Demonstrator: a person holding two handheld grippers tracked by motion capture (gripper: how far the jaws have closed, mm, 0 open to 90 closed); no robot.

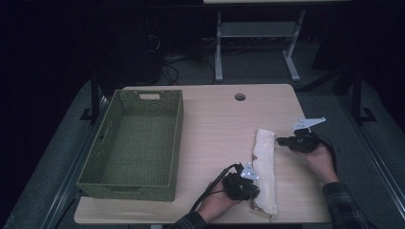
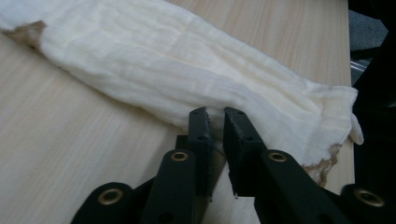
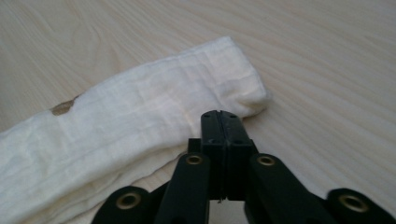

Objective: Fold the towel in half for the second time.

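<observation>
A long folded cream cloth (image 1: 266, 169) with brown marks at its ends lies on the right half of the table (image 1: 215, 124). My left gripper (image 1: 252, 187) is at the cloth's near left edge. Its jaws stand a narrow gap apart, and its tips (image 2: 215, 113) rest at the edge of the cloth (image 2: 187, 70). My right gripper (image 1: 280, 140) is at the cloth's far right end. It (image 3: 219, 113) is shut with nothing between its jaws, its tips against the edge of the cloth (image 3: 154, 102).
A large green woven basket (image 1: 174, 143) with nothing in it stands on the left half of the table. There is a round cable hole (image 1: 239, 97) near the far edge. Bare wood lies between basket and cloth.
</observation>
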